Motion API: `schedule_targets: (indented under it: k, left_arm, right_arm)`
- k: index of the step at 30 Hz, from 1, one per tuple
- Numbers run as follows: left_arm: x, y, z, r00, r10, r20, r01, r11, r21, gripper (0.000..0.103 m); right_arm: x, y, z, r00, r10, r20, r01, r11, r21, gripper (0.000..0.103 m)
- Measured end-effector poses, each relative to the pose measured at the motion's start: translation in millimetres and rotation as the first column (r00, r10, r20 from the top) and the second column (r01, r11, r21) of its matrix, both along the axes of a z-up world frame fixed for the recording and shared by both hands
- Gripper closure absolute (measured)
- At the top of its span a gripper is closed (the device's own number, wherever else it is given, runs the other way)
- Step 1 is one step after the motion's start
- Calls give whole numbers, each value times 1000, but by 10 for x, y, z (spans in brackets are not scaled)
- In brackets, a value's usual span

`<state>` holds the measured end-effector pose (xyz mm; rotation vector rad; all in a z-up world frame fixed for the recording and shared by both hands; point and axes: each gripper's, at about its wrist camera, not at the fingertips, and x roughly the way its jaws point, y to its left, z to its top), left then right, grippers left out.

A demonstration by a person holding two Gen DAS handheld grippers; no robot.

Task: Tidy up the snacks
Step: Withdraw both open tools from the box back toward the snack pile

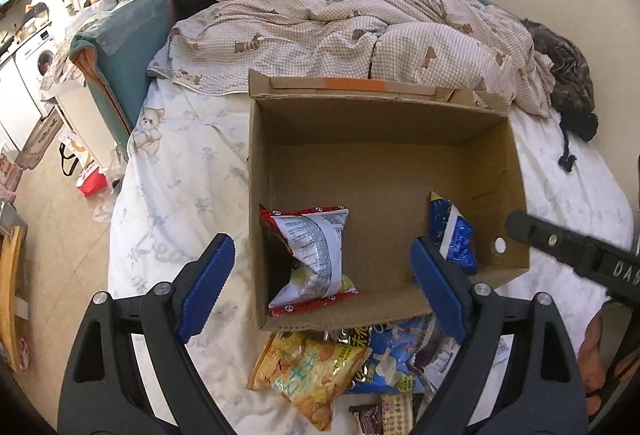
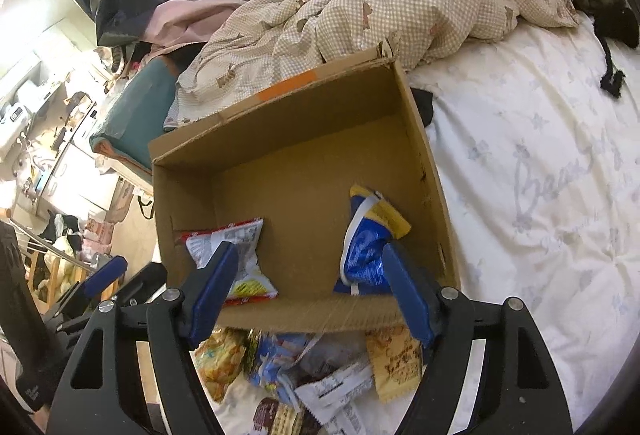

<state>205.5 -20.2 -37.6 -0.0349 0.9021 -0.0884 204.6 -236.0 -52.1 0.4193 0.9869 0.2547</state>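
Snacks are lying in two places: two packets inside an open cardboard box on the bed, and a loose pile on the sheet just in front of the box's near wall. Inside the box, a red-and-white packet is resting against the left wall, and a blue packet is leaning near the right wall. In the left wrist view that blue packet is partly hiding behind a blue finger pad, and the near box wall is covering its lower edge in the right wrist view. The pile is being cut off by the frame's bottom edge and by the black gripper bodies, so its packets cannot be counted; a yellow bag is showing most clearly.

The left gripper is hanging open over the near edge of the box, holding nothing. The right gripper is likewise standing wide open and empty above that near wall.

The box is sitting on a white floral sheet, with a rumpled checked quilt bunching behind it. A washing machine is showing at the far left, amid floor clutter too blurred to name.
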Motion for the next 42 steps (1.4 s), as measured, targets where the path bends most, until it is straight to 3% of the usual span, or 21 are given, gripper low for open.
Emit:
schedule_targets:
  k: [3, 7, 17, 28, 36, 42]
  left_arm:
    - [-82, 61, 80, 1000, 16, 9, -16, 1000, -2, 15]
    - [-232, 101, 130, 999, 26, 32, -28, 998, 50, 8]
    - [-554, 309, 115, 997, 76, -18, -76, 997, -12, 8]
    - [-921, 328, 34, 996, 62, -69, -65, 997, -42, 8]
    - [-1152, 323, -76, 992, 55, -114, -61, 997, -56, 8]
    - [-1200, 394, -221, 979, 103, -176, -115, 991, -62, 8]
  right_arm:
    - [-104, 23, 55, 1000, 10, 10, -10, 1000, -5, 26]
    - [-228, 19, 111, 1000, 13, 27, -13, 1000, -11, 26]
    - [-581, -32, 118, 1000, 1, 9, -1, 1000, 17, 26]
    - [-935, -46, 94, 1000, 0, -14, 1, 999, 34, 26]
    - [-1109, -16, -46, 997, 26, -73, -23, 999, 35, 26]
    - [-1177, -55, -196, 993, 19, -120, -12, 998, 56, 26]
